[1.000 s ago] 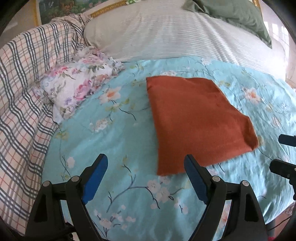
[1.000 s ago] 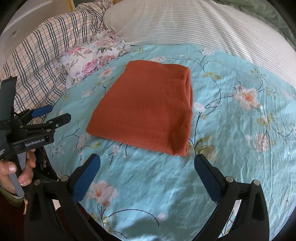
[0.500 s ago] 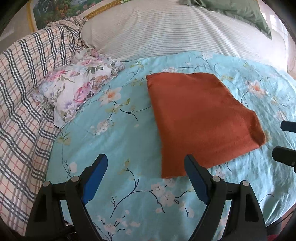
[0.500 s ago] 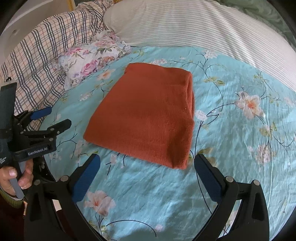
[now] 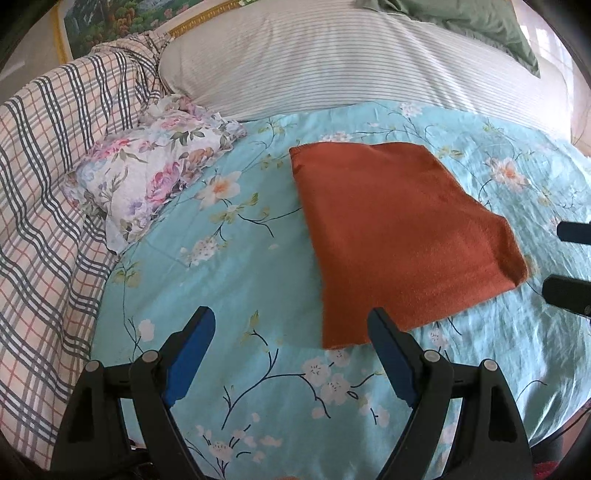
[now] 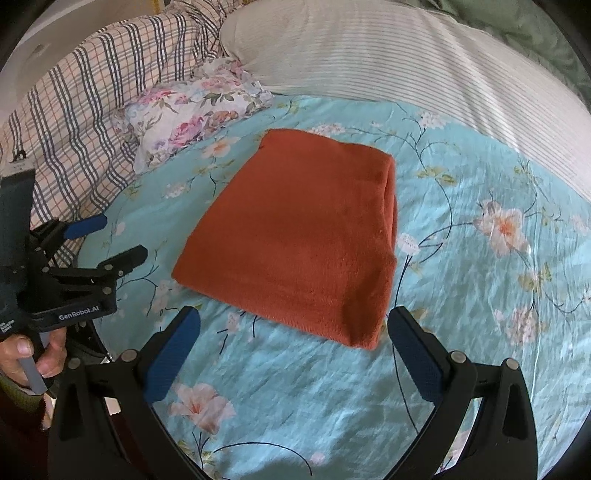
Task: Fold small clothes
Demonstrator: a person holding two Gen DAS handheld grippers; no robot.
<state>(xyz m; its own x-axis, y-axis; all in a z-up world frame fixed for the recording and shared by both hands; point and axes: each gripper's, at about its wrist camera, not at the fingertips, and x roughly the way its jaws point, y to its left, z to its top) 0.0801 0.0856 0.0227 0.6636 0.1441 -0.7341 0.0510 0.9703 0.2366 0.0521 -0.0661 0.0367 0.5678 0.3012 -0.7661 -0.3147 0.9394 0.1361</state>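
A rust-orange folded cloth (image 5: 395, 229) lies flat on the light blue floral sheet (image 5: 229, 280); it also shows in the right wrist view (image 6: 303, 236). My left gripper (image 5: 291, 332) is open and empty, just short of the cloth's near left corner. It also shows at the left of the right wrist view (image 6: 107, 240). My right gripper (image 6: 293, 332) is open and empty, just short of the cloth's near edge. Its fingers (image 5: 572, 291) show at the right edge of the left wrist view.
A crumpled floral garment (image 5: 147, 173) lies to the left of the cloth, against a plaid blanket (image 5: 44, 192). A striped pillow (image 5: 351, 59) and a green cloth (image 5: 476, 22) lie behind. The sheet (image 6: 480, 295) extends to the right.
Both grippers have drawn back slightly from the cloth and stayed open. The cloth lies as before.
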